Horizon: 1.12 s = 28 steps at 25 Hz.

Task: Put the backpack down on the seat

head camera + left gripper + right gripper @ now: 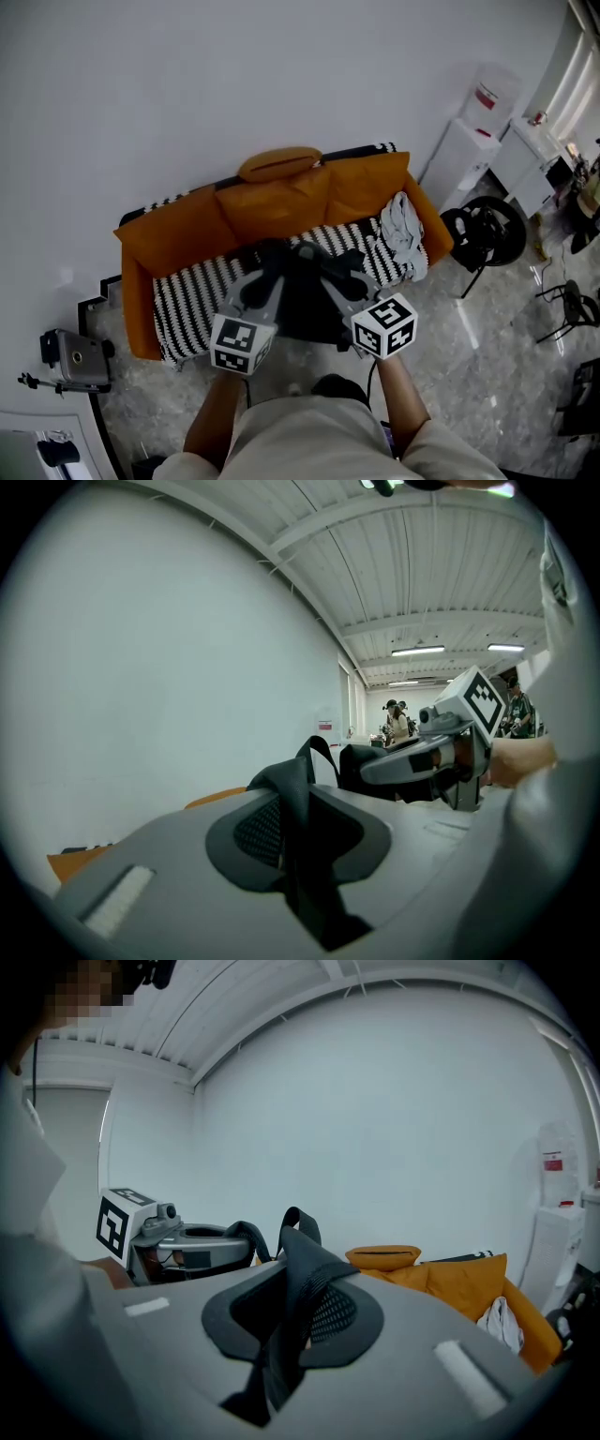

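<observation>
The black backpack [305,305] hangs over the front of the striped throw [187,295] covering an orange sofa [183,230]. A white wall [234,75] stands at 12 o'clock, with marbled floor [487,342] around. The backpack's long axis runs roughly 12 to 6. The left gripper [298,832] and right gripper [286,1316], side by side and angled inward, each pinch a shoulder strap [292,789].

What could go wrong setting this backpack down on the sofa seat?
1. Left gripper and right gripper each pinch only a thin strap; one could slip, tipping the backpack.
2. It seems to hang near the striped seat's front edge, so it may slide to the floor.
3. The gray garment crowds the seat's right end.
</observation>
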Tool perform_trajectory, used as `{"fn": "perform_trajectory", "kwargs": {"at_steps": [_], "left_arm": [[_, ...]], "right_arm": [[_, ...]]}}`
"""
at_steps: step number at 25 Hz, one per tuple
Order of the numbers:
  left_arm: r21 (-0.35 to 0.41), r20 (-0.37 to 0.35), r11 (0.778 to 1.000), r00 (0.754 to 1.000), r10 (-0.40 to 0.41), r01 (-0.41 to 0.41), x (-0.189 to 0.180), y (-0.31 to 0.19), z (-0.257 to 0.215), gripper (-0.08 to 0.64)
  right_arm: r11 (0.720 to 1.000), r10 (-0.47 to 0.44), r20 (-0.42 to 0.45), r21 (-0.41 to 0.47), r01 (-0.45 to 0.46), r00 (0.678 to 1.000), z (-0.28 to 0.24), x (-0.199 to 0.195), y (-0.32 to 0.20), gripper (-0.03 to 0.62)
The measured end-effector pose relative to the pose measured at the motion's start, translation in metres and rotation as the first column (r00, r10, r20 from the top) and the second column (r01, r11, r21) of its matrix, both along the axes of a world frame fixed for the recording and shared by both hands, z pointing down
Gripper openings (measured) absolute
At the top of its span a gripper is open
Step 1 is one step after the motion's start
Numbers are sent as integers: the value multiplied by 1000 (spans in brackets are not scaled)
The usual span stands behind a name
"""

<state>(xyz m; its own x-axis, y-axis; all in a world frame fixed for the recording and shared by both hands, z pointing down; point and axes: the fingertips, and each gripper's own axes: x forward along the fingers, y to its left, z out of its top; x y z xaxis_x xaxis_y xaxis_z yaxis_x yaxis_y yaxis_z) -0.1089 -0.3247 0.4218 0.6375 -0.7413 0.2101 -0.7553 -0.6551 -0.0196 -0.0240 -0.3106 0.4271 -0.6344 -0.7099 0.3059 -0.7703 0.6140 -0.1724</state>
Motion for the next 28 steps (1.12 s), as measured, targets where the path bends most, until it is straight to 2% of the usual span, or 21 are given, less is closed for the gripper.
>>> {"fn": "perform_trajectory", "kwargs": {"at_steps": [11,15,20,28], "left_arm": [[-16,-7,999,1000,-29,29,3,-65,8,58],[-50,-5,997,999,-53,52,9,-104,28,58],[-97,27,993,997,-68,70,19,-152,52,58],[-180,36,980,996,-84,89,31,-222,88,60]], "right_arm": [[999,-46,18,8,45,999,6,4,-66,41],[996,-73,89,-45,77,993,21,11,-110,41],[989,-97,92,-105,107,991,46,19,-164,41],[970,-119,120,-199,141,986,80,30,-237,41]]}}
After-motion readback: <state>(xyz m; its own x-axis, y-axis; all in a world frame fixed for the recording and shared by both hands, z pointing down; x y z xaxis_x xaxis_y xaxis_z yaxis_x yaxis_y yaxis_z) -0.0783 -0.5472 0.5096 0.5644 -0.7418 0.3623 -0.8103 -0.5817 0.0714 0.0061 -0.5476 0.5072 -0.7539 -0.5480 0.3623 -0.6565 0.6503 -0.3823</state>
